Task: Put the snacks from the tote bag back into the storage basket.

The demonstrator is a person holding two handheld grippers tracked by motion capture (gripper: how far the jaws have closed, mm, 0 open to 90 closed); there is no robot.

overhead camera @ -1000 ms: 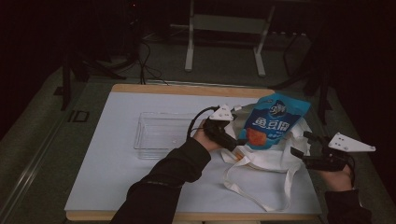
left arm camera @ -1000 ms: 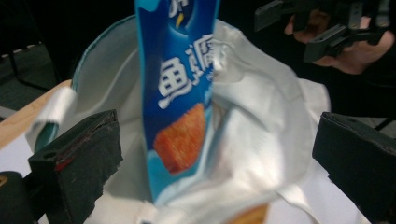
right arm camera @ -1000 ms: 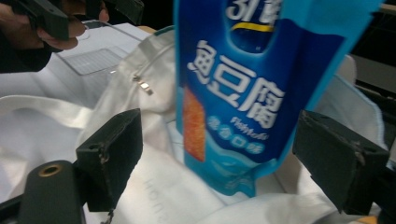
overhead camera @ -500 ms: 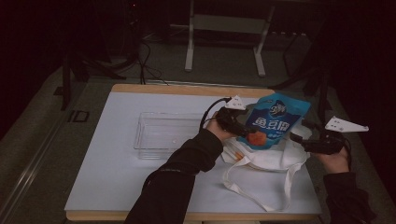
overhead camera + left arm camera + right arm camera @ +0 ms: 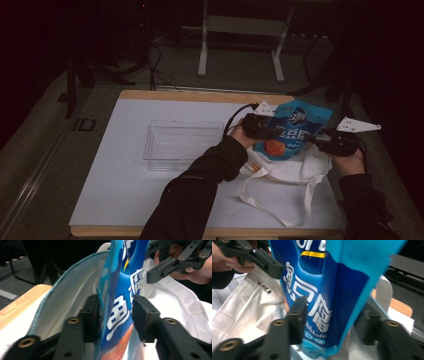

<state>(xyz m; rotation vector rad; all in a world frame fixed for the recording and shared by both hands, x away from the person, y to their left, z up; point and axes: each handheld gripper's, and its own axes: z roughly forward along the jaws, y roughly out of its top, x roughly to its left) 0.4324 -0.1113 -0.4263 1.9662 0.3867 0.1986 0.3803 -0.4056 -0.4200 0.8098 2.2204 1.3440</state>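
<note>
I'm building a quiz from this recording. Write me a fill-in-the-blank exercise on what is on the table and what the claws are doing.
1. The glossy blue snack pouch stands partly inside a white cloth ____ bag.
2. The left claw and the right claw both grip the ____.
3. The clear plastic rectangular tray lies to the ____ of the pouch in the high view.
4. The tabletop's far edge is made of ____.

Missing words: tote; pouch; left; wood

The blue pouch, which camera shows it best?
The high view: the whole blue pouch stands out of the white bag there. The left gripper view shows a narrow, edge-on strip of it, and the right gripper view shows its printed front close up and cropped.
</note>
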